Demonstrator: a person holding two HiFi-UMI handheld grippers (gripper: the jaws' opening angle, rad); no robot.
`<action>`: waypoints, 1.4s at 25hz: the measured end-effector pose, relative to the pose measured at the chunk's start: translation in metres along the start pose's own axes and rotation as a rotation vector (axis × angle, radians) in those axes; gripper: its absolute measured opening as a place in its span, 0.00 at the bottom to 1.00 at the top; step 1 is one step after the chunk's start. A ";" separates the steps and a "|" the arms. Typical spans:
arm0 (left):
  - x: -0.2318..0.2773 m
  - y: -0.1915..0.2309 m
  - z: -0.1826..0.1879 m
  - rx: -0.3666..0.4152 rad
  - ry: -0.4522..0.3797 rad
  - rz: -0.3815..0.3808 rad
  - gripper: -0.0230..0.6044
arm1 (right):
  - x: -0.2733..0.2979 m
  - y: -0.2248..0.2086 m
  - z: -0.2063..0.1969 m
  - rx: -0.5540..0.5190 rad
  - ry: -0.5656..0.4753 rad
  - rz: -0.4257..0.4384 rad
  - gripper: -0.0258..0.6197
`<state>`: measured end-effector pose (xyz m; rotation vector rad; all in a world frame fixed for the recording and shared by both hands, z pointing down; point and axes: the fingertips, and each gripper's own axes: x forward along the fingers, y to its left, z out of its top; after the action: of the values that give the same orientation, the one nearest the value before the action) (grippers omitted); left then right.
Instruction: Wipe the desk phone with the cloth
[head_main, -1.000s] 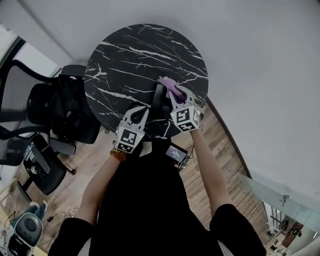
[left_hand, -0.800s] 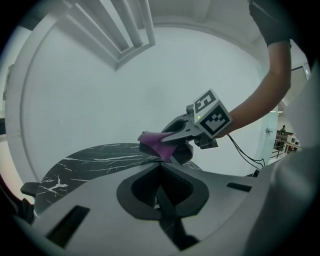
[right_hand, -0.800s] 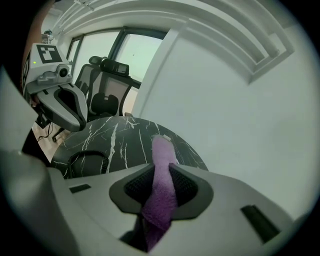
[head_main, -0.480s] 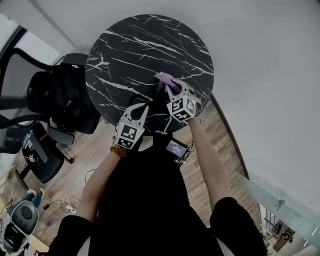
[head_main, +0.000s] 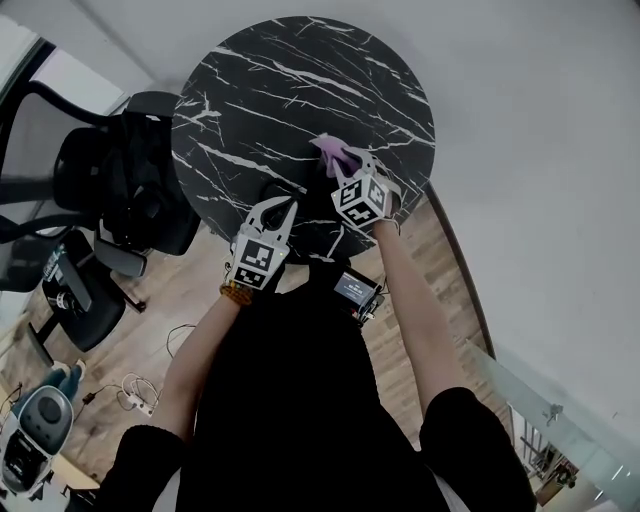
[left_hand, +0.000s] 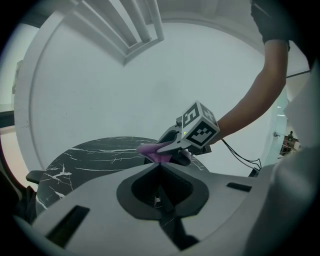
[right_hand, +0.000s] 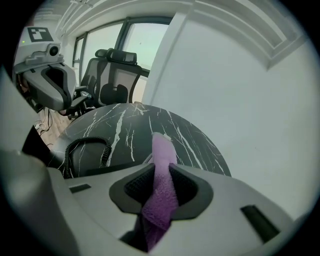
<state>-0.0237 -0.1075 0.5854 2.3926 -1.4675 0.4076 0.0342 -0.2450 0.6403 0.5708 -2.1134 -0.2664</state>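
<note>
Purple cloth (right_hand: 161, 186) sits pinched between the jaws of the right gripper (right_hand: 161, 145), a folded strip of it standing up past the tips and the rest bunched below them. In the head view this gripper (head_main: 348, 165) reaches over the near right part of a round black marble table (head_main: 300, 80), and the cloth (head_main: 328, 150) shows as a small purple patch at its tip, low over the tabletop.

The desk phone (right_hand: 85, 160) lies on the table to the left of the cloth, dark against the dark marble, with its coiled cord (right_hand: 86, 139) looped along its far side. From above its outline is hard to make out. Whether the cloth touches the phone cannot be told.

The left gripper (left_hand: 159, 167) has its jaws brought together with nothing between them. It hangs over the table's near edge (head_main: 278, 212), just beside the right gripper and apart from it. Its own view looks across the table to the right gripper and the cloth (left_hand: 154, 151) it holds.

A black office chair (head_main: 110, 180) stands left of the table on a wooden floor (head_main: 200, 300).
</note>
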 end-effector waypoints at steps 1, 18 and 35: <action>0.000 0.000 -0.001 -0.003 0.002 0.000 0.06 | 0.001 0.001 -0.001 0.003 0.003 0.002 0.19; -0.009 0.007 -0.006 0.009 0.000 0.005 0.06 | 0.006 0.024 -0.010 -0.019 0.064 0.011 0.18; -0.018 0.003 -0.003 0.034 -0.006 0.001 0.06 | 0.003 0.070 -0.020 -0.012 0.089 0.084 0.18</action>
<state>-0.0348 -0.0930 0.5819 2.4216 -1.4761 0.4292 0.0284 -0.1853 0.6811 0.4774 -2.0430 -0.2028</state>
